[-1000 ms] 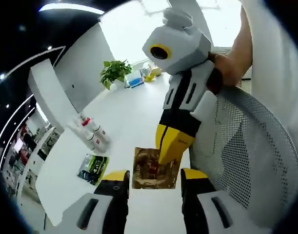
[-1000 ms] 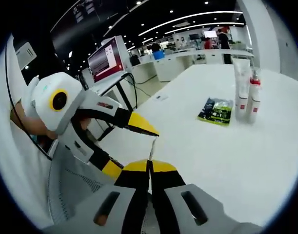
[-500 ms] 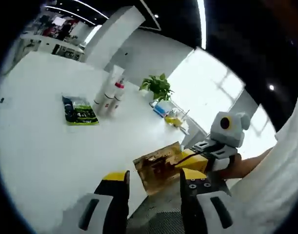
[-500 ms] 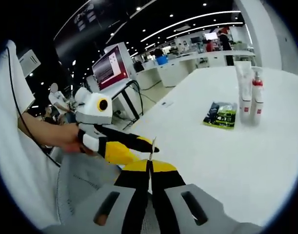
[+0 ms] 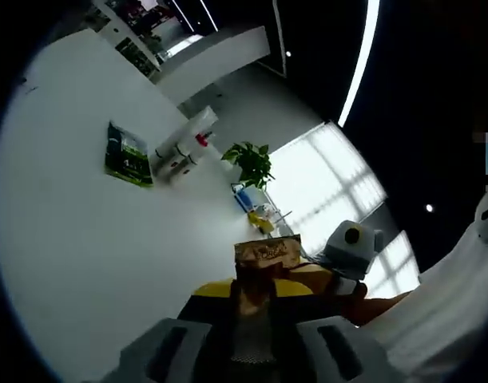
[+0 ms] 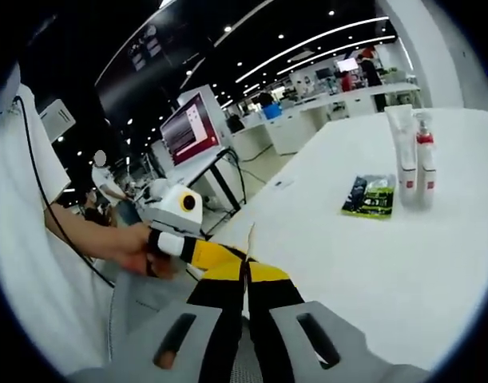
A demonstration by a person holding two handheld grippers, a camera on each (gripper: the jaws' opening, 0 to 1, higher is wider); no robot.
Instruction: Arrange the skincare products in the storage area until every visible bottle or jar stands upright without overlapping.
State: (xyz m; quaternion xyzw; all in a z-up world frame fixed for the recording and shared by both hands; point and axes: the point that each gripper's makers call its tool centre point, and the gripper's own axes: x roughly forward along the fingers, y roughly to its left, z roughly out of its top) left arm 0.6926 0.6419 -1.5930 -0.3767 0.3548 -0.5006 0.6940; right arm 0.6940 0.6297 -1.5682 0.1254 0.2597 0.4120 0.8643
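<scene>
A brown sachet stands between the jaws of my left gripper, which is shut on it. My right gripper reaches in from the right, its jaw at the sachet's side. In the right gripper view, my right gripper is shut on the sachet, whose thin edge rises from the tips. The left gripper, held by a hand, meets it there. On the white table farther off lie a green sachet and, beside it, an upright white tube and a red-collared pump bottle.
A potted plant and blue and yellow items sit at the table's far end. The green sachet and the bottles lie mid-table. A mesh chair is below the grippers. Desks and a monitor stand beyond.
My left gripper has shut on the brown sachet, which the right gripper kept holding. The left view rolled and tilted; the right view barely shifted.
</scene>
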